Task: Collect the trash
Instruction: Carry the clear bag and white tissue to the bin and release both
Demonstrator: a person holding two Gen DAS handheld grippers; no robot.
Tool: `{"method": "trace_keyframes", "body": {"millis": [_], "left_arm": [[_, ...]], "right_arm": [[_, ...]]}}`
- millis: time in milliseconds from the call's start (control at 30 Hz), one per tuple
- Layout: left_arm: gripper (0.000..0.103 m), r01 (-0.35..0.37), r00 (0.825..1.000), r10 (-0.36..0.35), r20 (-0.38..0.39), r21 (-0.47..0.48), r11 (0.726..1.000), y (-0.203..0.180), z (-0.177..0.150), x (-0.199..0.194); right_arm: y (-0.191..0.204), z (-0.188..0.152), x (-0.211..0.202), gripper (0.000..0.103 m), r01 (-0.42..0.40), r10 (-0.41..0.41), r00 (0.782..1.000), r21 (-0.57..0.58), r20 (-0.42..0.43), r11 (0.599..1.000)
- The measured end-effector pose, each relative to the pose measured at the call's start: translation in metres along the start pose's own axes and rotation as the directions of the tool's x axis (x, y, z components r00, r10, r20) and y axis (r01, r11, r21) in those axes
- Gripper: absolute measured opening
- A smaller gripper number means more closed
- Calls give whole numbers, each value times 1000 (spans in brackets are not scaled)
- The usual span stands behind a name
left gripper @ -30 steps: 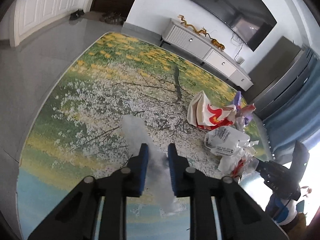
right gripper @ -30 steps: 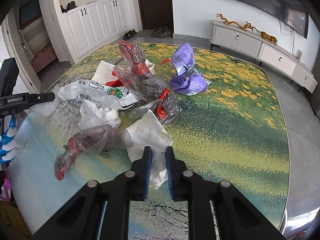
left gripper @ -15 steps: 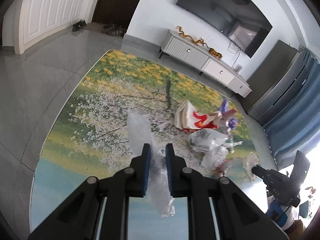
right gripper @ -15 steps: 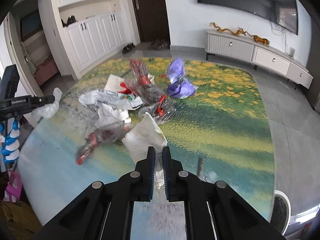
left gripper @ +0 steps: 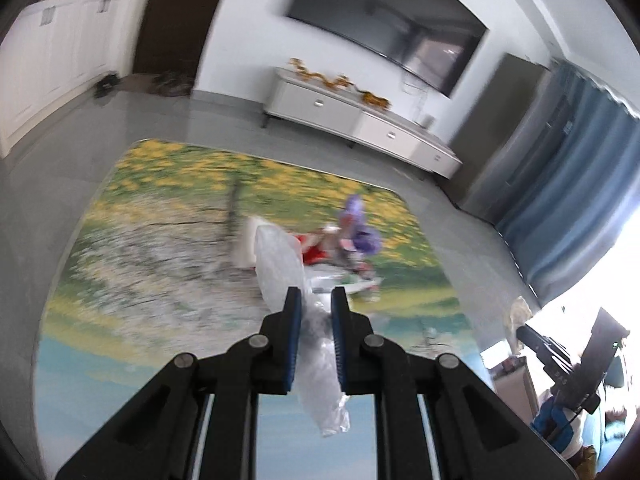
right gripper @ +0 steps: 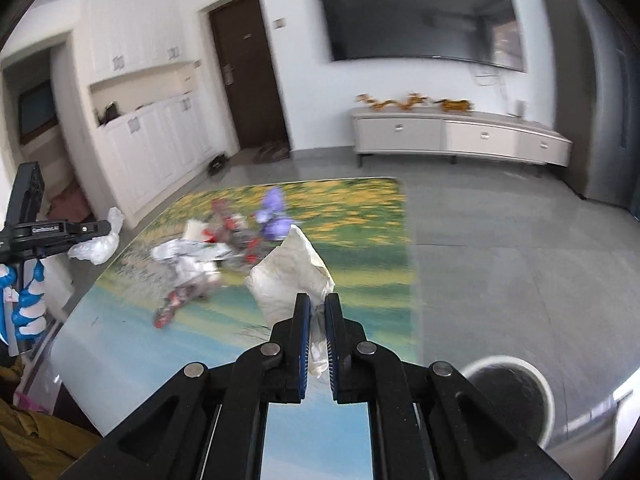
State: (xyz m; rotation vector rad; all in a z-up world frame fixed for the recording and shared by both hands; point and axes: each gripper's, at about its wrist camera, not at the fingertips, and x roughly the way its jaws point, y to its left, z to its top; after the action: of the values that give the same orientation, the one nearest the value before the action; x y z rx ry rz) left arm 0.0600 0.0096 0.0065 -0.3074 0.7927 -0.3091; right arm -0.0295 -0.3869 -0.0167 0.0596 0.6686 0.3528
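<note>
The left gripper (left gripper: pixel 312 312) clamps a clear plastic bag (left gripper: pixel 280 264); the right gripper (right gripper: pixel 317 318) pinches crumpled white paper (right gripper: pixel 290 276) over the desk (right gripper: pixel 360 264). Only the right view shows the bin (right gripper: pixel 508 392) (floor, lower right).

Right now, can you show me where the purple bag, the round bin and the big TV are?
purple bag (right gripper: pixel 275 216), right wrist view, on its crumpled middle.
round bin (right gripper: pixel 546 390), right wrist view, on its white rim.
big TV (right gripper: pixel 420 12), right wrist view, on the dark screen.

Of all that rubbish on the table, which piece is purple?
The purple bag at the far end of the pile; the rest looks white, clear or red.
</note>
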Motion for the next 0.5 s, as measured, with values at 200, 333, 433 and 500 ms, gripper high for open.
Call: {"method": "trace_keyframes", "body": {"millis": [200,333,433,500], "left_arm": [[14,125,989,-113,-93,141,982,-96,3,44],[14,210,969,-168,-181,251,945,-175,-7,85],[14,277,946,-201,-255,312,909,-234,-20,119],[14,322,924,-222,-310,324,889,-270,-31,143]], "right_arm": [[-70,-36,-31,8,128,-128,992,144,-9,981],[-114,-59,-46,8,198,-195,980,232,-36,952],[-145,-75,-52,8,242,-234,970,287,-62,927],[-163,-84,-55,8,267,-254,964,311,-83,912]]}}
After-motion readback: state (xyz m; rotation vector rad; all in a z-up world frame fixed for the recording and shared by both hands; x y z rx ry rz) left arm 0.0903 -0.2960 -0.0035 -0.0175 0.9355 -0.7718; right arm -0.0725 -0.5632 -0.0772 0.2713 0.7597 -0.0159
